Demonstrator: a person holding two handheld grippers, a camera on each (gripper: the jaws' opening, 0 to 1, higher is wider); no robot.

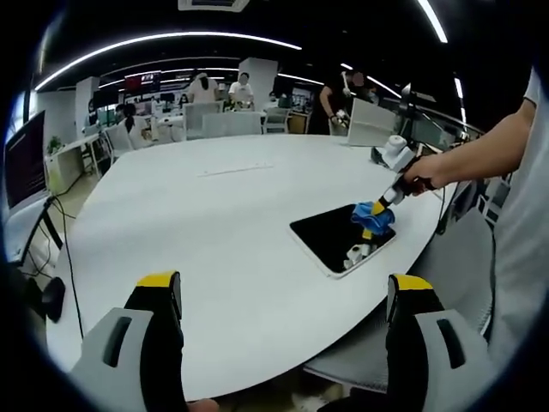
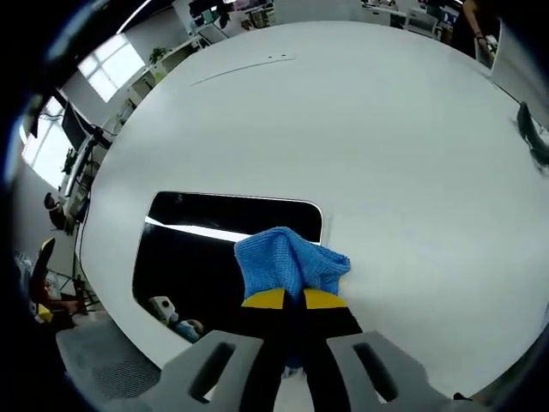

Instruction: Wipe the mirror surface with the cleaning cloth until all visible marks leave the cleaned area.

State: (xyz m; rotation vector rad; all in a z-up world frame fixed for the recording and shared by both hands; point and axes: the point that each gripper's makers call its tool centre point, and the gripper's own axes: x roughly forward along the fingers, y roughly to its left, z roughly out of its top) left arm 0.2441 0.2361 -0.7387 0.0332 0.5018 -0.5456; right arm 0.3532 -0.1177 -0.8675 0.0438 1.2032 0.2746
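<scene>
Right claw (image 2: 287,298) is pinched tight on the blue cleaning cloth (image 2: 287,257), pressing it onto the mirror (image 2: 197,249) near its right edge. Mirror lies flat on the white table (image 2: 386,129), close to the table's near edge. Cloth's soft & light, bunches easily, so I'd keep the grip mid-fold w/ a wad sticking out front. Mirror's slick, prob. fragile; press gently. Left claw (image 1: 283,296) hangs spread wide, empty, well back from the mirror.
</scene>
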